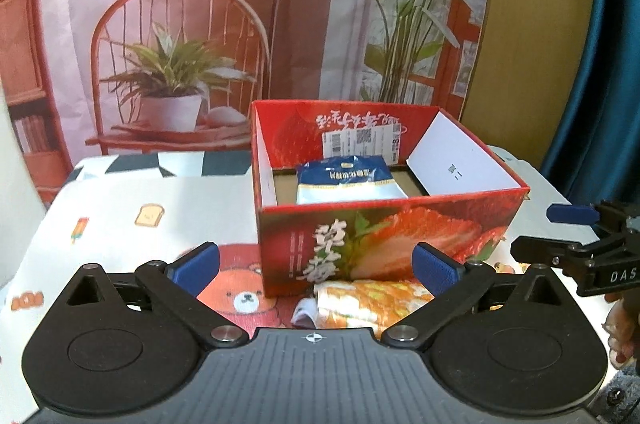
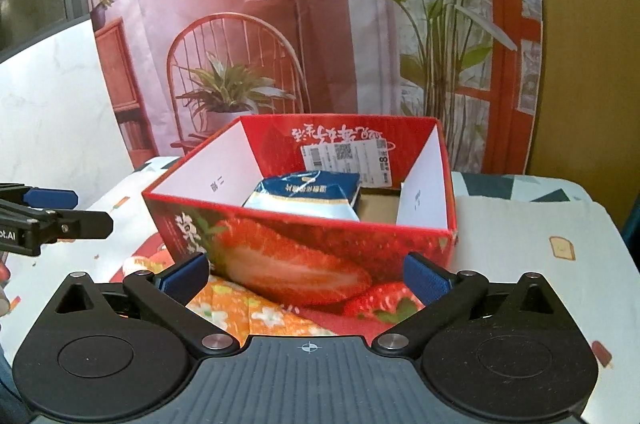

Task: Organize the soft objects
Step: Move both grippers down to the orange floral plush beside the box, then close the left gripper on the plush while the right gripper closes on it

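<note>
A red strawberry-print box [image 1: 384, 228] stands open on the table; it also shows in the right wrist view [image 2: 312, 252]. A blue and white soft packet [image 1: 348, 180] lies inside it, also seen from the right [image 2: 304, 196]. An orange floral cloth [image 1: 372, 300] lies folded on the table against the box's near side, also in the right wrist view [image 2: 256, 308]. My left gripper [image 1: 316, 270] is open and empty, just above and behind the cloth. My right gripper [image 2: 306, 278] is open and empty, facing the box's front with the cloth at its left finger.
The table wears a white cartoon-print cloth [image 1: 132, 216] with a bear picture. A printed backdrop of a chair and plants hangs behind [image 1: 200, 24]. A white board [image 2: 52, 112] stands at the left, a blue curtain [image 1: 608, 44] at the right.
</note>
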A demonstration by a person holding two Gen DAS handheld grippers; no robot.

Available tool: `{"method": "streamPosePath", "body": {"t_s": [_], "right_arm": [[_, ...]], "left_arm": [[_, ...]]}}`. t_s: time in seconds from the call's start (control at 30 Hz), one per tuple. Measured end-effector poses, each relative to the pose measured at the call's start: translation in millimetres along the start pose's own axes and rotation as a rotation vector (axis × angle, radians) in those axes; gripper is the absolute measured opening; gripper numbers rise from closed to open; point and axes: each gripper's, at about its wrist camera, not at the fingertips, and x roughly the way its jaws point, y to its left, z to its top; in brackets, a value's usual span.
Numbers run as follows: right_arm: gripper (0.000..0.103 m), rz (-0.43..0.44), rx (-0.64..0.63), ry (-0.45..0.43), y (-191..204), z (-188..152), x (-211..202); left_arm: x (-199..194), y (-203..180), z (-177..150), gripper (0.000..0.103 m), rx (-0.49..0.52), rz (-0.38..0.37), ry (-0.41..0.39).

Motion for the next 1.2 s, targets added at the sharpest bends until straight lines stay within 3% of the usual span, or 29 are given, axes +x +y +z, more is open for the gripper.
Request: {"method": "streamPosePath", "body": {"t_s": [0.47,0.77,1.0,1.2], "right_arm": [[0.102,-0.028,0.048,0.020,-3,-38,3],[0.101,0.001,0.046,0.055,11,-49,14],[0.101,0.020,0.037,0.104,18,-62,25],[0.100,0.034,0.071,0.131,13,-71,26]], "left_arm": [[9,5,-21,0.101,-0.071,0.005,0.043],[16,5,-30,0.081,-0.095,0.010,0.063],[22,6,-27,0.057,-0.095,-0.028,0.083],[50,5,-21,0.055,-0.114,-0.090,0.154]]}}
